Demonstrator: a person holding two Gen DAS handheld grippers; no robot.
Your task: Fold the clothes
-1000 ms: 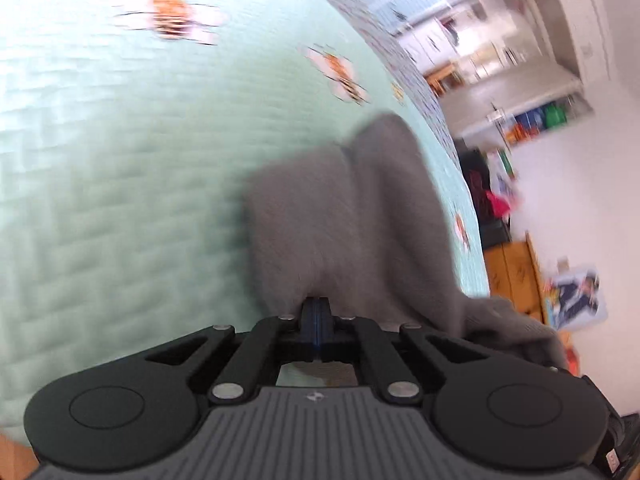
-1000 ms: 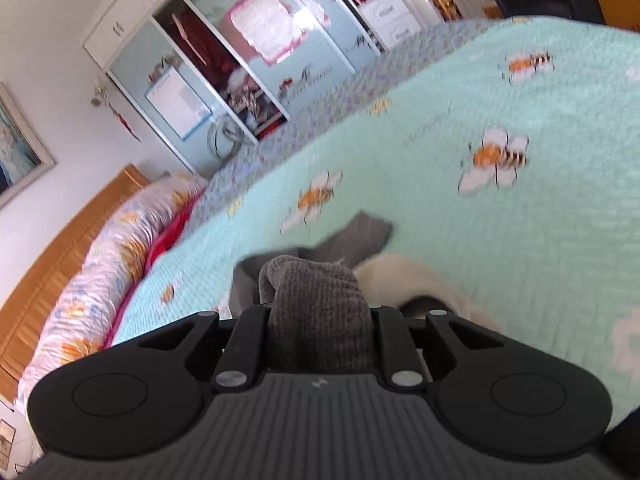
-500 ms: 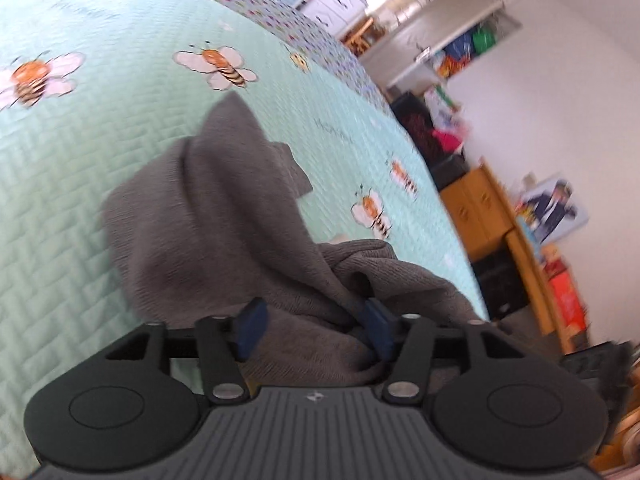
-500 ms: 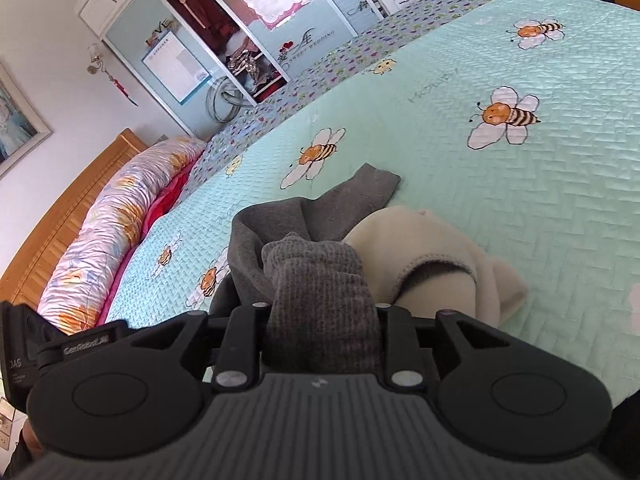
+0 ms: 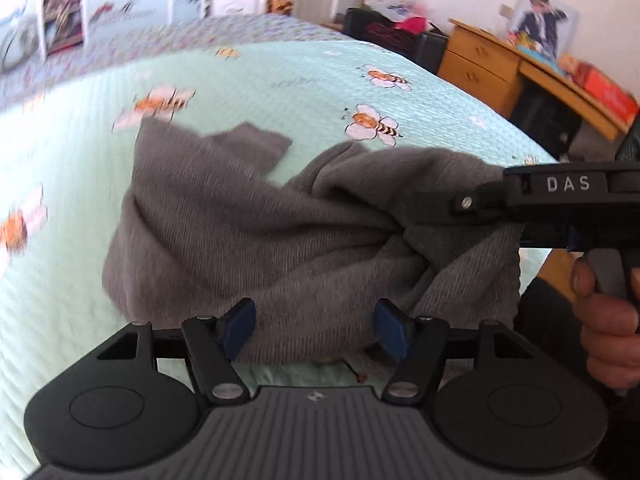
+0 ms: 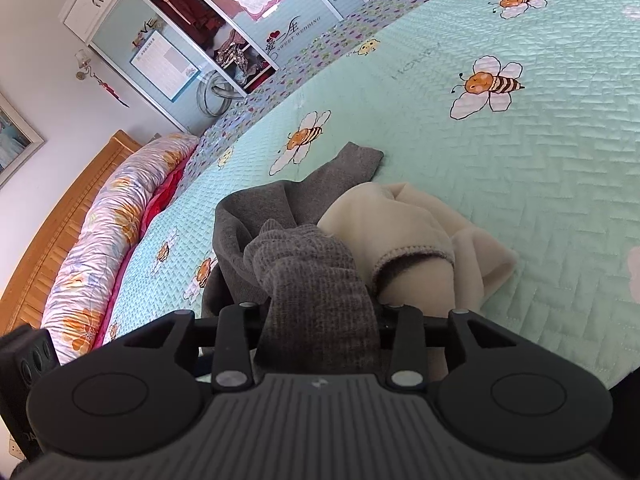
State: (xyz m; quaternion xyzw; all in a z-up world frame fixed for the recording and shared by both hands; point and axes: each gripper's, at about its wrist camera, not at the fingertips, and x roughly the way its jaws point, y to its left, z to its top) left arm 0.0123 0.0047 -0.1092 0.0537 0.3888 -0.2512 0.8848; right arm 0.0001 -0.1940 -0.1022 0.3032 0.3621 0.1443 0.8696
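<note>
A grey knit garment (image 5: pixel 248 220) lies bunched on the mint bee-print bedspread (image 5: pixel 72 300). My left gripper (image 5: pixel 316 330) is open, its blue pads on either side of the garment's near edge. My right gripper (image 6: pixel 318 320) is shut on a gathered fold of the grey garment (image 6: pixel 316 280); it also shows in the left wrist view (image 5: pixel 492 208) at the right, holding the cloth up. The garment's cream lining (image 6: pixel 396 236) shows turned out beside the held fold.
A wooden headboard (image 6: pixel 52 216) and floral pillow roll (image 6: pixel 108 208) run along the bed's left side. A wardrobe (image 6: pixel 208 28) stands beyond the bed. A wooden desk (image 5: pixel 520 68) with clutter stands past the bed's far corner.
My left gripper has opened and let go of the grey garment, and its view has swung round toward the right gripper. The right gripper keeps its hold, nearly still.
</note>
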